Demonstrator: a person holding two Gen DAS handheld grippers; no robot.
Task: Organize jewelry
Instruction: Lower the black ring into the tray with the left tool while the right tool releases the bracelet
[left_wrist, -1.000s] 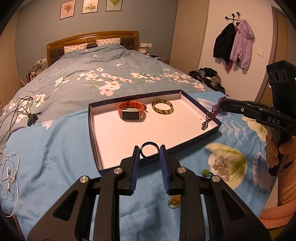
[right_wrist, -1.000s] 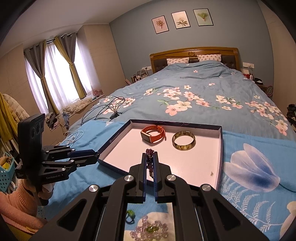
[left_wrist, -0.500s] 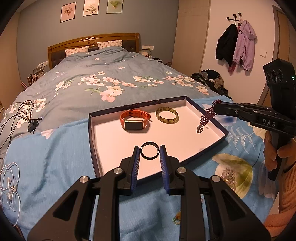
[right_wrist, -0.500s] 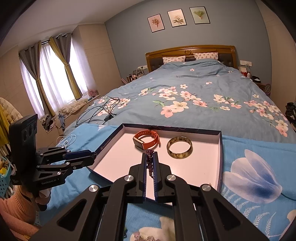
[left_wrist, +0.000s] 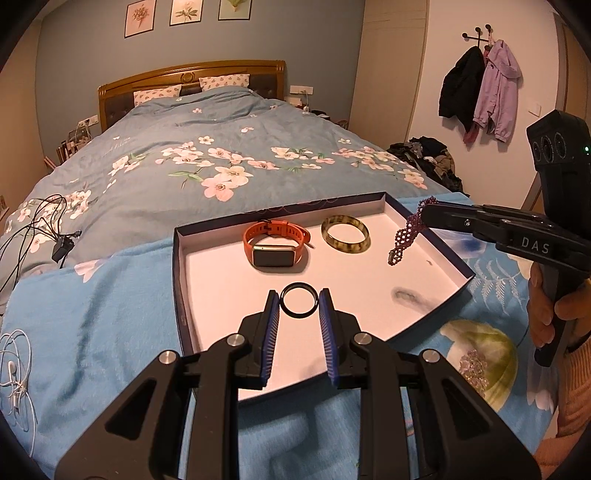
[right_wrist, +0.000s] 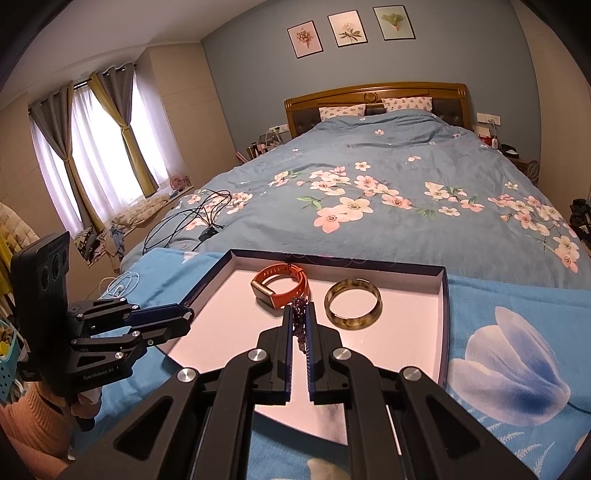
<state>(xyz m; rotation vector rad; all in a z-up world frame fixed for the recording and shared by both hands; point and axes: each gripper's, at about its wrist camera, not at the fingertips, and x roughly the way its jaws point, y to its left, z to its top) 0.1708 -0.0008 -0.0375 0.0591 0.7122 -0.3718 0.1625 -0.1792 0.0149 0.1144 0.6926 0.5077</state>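
Observation:
A shallow box lid with a white floor lies on the blue bedspread. In it lie an orange smartwatch and a green-brown bangle. My left gripper is shut on a thin black ring and holds it above the lid's near part. My right gripper is shut on a purple beaded bracelet, which dangles above the lid's right side.
A clear crystal bead bracelet lies on the bedspread right of the lid. Black cables and white earphones lie at the left. Clothes are piled on the floor beyond the bed's right edge.
Both grippers have moved forward over the box lid. The black ring and the purple bracelet now hang above its white floor.

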